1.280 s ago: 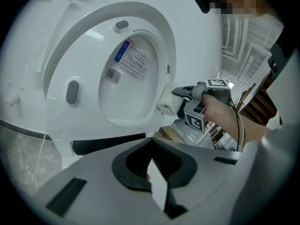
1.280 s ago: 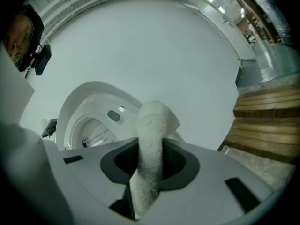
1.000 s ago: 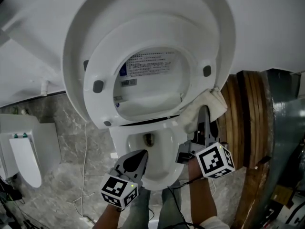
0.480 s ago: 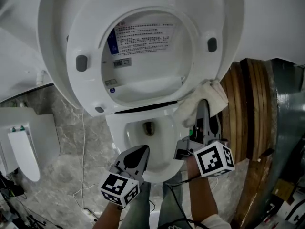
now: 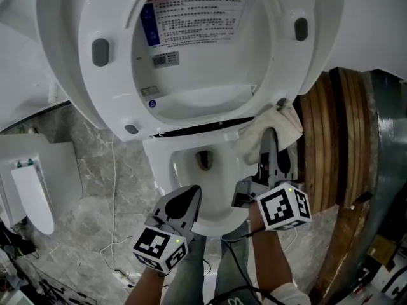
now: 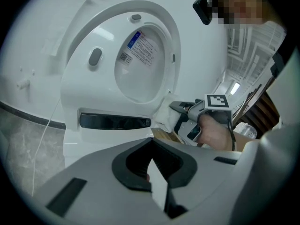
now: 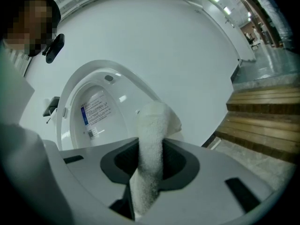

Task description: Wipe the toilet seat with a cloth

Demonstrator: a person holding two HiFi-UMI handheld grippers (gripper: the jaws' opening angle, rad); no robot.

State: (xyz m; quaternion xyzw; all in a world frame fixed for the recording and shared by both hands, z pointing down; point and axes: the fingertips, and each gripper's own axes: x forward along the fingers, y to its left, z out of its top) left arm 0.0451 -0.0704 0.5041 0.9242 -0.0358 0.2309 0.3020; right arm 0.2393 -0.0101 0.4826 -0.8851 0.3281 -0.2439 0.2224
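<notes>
The white toilet seat (image 5: 121,94) stands raised against its lid, grey bumpers toward me; it also shows in the left gripper view (image 6: 105,74) and the right gripper view (image 7: 75,111). A white cloth (image 5: 272,127) is pinched in my right gripper (image 5: 269,146), shut on it, and the cloth lies against the seat's lower right edge by the hinge. In the right gripper view the cloth (image 7: 151,139) stands up between the jaws. My left gripper (image 5: 186,202) is shut and empty, hovering over the front rim of the bowl (image 5: 160,165).
Wooden steps (image 5: 327,138) rise close on the right of the toilet. A low white fixture (image 5: 28,199) stands on the marble floor at the left, and a thin cable (image 5: 113,196) trails between it and the bowl. The person's legs stand just in front of the bowl.
The raised seat and lid fill more of the head view and sit higher in it. Both grippers have sunk slightly; the right one keeps the cloth at the seat's lower right edge.
</notes>
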